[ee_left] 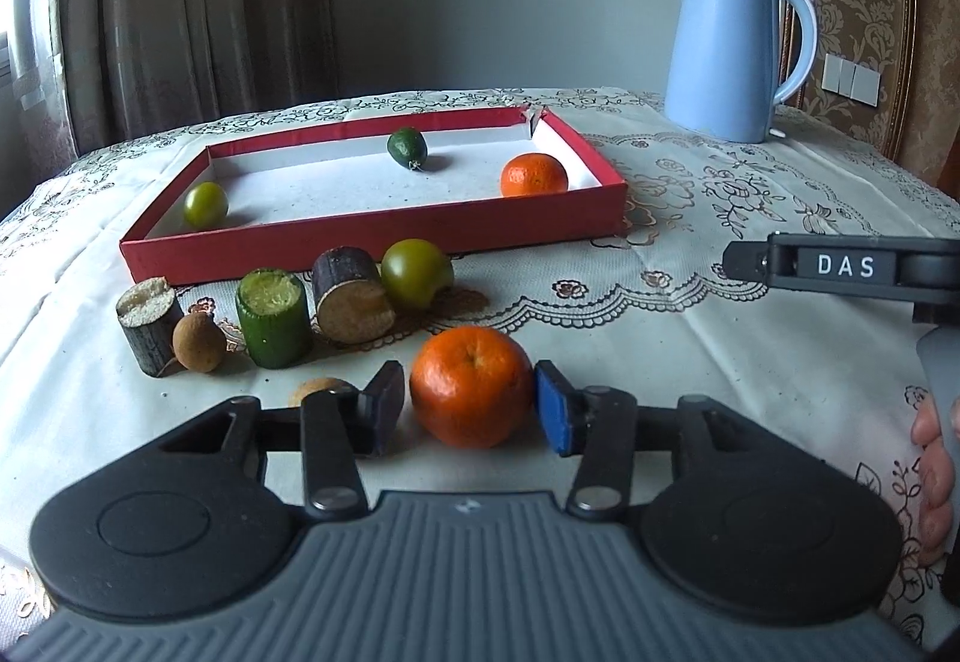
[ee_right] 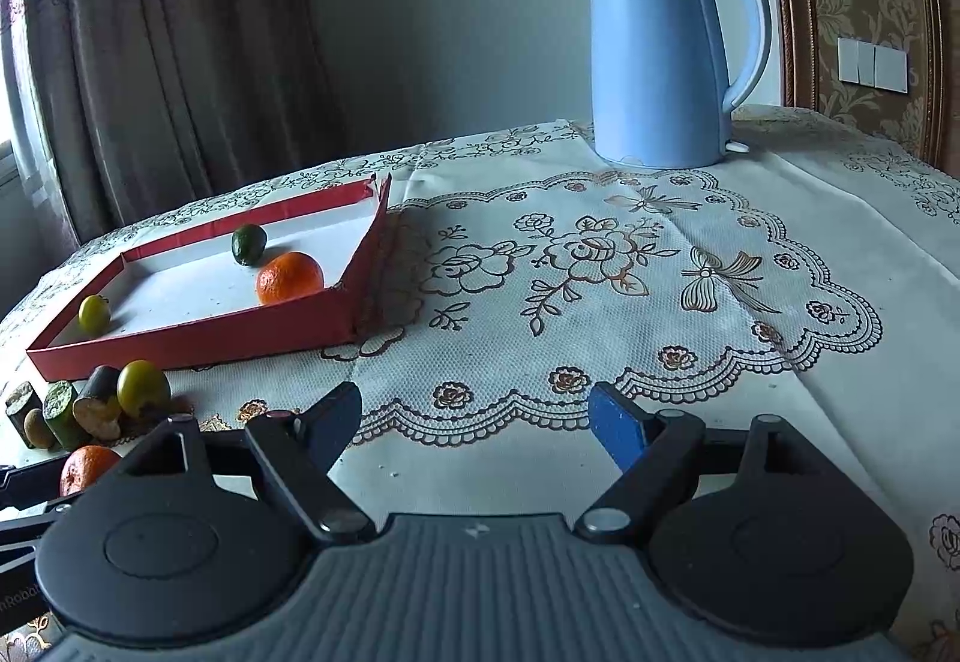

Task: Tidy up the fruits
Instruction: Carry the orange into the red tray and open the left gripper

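My left gripper [ee_left: 468,410] straddles an orange mandarin [ee_left: 471,386] on the tablecloth; its right pad touches the fruit, the left pad stands just off it. A red tray [ee_left: 372,242] behind holds a yellow-green fruit [ee_left: 205,204], a dark green fruit [ee_left: 407,148] and a second mandarin [ee_left: 533,174]. Before the tray lie a green tomato-like fruit [ee_left: 415,272], cut cane pieces [ee_left: 351,295] [ee_left: 273,317] [ee_left: 147,323] and a brown longan [ee_left: 198,343]. My right gripper [ee_right: 474,425] is open and empty over bare cloth, right of the tray [ee_right: 192,341].
A blue electric kettle [ee_left: 729,53] stands at the back right of the table, also in the right wrist view [ee_right: 660,56]. The right gripper's arm [ee_left: 840,266] reaches in at the right edge of the left view. Curtains hang behind on the left.
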Demonstrator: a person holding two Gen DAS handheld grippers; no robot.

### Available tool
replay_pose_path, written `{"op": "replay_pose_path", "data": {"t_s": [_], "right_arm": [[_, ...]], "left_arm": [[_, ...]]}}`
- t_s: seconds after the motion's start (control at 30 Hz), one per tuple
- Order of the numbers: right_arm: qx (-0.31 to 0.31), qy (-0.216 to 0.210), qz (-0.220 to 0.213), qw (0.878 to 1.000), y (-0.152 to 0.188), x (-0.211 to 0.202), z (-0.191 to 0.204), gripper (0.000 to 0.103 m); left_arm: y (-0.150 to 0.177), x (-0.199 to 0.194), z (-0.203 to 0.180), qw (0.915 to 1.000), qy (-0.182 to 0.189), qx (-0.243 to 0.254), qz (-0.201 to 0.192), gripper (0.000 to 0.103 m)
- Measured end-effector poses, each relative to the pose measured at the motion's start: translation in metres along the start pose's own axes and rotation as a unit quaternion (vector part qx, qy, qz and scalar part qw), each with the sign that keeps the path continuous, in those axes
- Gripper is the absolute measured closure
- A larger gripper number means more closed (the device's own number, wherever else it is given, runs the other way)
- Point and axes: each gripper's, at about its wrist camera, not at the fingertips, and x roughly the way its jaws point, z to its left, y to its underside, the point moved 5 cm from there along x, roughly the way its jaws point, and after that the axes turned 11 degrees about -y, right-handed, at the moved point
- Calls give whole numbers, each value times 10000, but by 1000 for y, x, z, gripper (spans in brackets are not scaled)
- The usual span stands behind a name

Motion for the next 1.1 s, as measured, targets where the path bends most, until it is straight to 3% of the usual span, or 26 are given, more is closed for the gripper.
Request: {"op": "replay_pose_path", "data": {"t_s": [0.33,0.63,0.77,0.9,1.1], "right_arm": [[-37,69,24,10000,0,1,1,20],[-37,73,29,10000,0,1,2,20],[-25,55,28,10000,0,1,1,20],[-1,43,19,10000,0,0,1,20],[20,34,32,10000,0,1,0,20]], "left_arm": [[1,1,4,9998,121,-121,30,64],[-22,-21,15,9991,86,-226,-361,64],[-59,-9,33,9970,-350,-258,-635,64],[-87,27,51,9942,-854,-274,-586,64],[-97,86,75,9925,-1128,-471,-7,64]]}}
